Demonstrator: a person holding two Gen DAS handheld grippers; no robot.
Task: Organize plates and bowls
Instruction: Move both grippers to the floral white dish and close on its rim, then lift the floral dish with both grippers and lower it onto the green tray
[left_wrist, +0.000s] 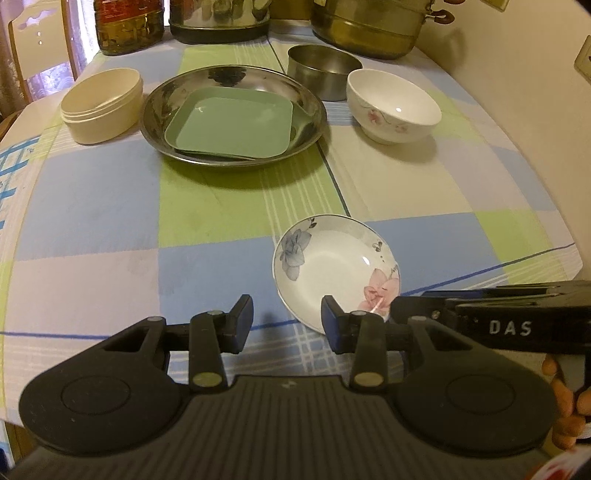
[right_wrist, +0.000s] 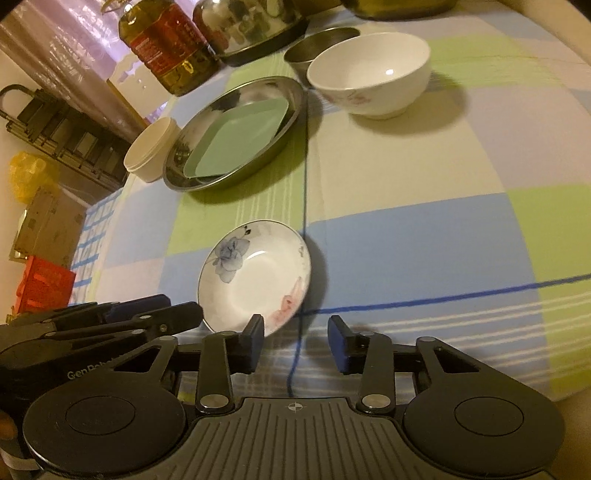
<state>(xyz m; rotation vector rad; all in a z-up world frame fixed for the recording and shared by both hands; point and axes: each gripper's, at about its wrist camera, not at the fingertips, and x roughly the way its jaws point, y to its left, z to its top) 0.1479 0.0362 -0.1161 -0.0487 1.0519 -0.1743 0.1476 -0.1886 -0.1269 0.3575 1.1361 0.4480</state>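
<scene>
Plates (left_wrist: 232, 122), perhaps three; bowls (left_wrist: 393, 105), maybe three; both hand-held grippers empty.

saucer (left_wrist: 334, 267): white, blue-pink flowers | square plate (left_wrist: 232, 123): green

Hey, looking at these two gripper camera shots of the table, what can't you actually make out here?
- Small flowered dish: near rim hidden by the left gripper's finger, left wrist view.
- Steel bowl: mostly hidden behind the white bowl, right wrist view.
- Oil bottle: top cut off by the frame edge, label blurred, left wrist view.
</scene>
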